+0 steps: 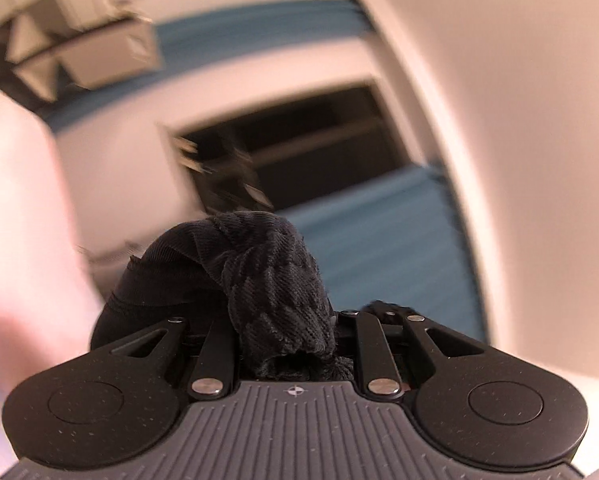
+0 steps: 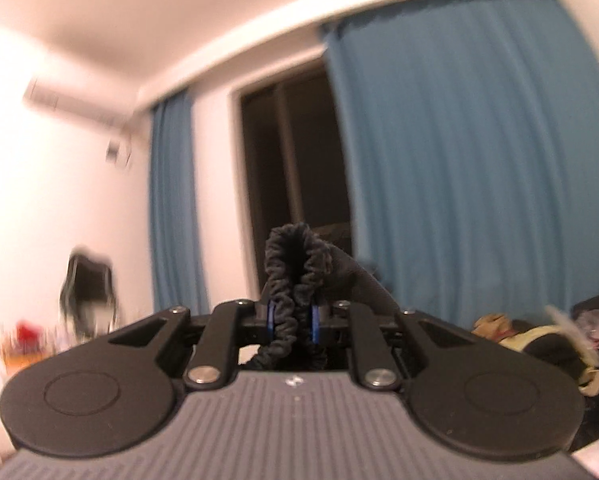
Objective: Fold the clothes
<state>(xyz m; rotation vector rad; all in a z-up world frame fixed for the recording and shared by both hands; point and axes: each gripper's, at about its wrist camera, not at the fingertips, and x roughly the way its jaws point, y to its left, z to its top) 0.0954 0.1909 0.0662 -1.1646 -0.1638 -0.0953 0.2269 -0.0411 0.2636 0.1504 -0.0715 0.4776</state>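
Between the fingers of the left gripper [image 1: 287, 344], at 6 o'clock in the left wrist view, a bunched portion of a dark knitted garment [image 1: 275, 280] is pinched; a smoother dark panel of the same cloth is seen trailing off toward 8 o'clock. The left camera is tilted steeply, so that the blue curtain [image 1: 383, 232] and the dark window [image 1: 319, 148] appear slanted and blurred by motion.

At 6 o'clock in the right wrist view, the right gripper [image 2: 293, 320] is clamped on a ruched, elasticated edge [image 2: 289, 268] of dark fabric, which stands up in a loop between its blue-edged pads [image 2: 314, 322]; more cloth is draped toward 3 o'clock. Behind it are seen the curtain, a wall-mounted air conditioner [image 2: 75, 108] at 10 o'clock, and a heap of other clothes [image 2: 539, 340] at 4 o'clock.

Both grippers are directed up and away from any work surface, so the garment is judged to be held aloft by two points. Whether both grippers hold one garment cannot be confirmed, though it appears likely. No flat or folded cloth is shown, nor any laying surface. Such a lift would suit either spreading out the piece or carrying an edge over to make a crease; progress cannot be settled further.
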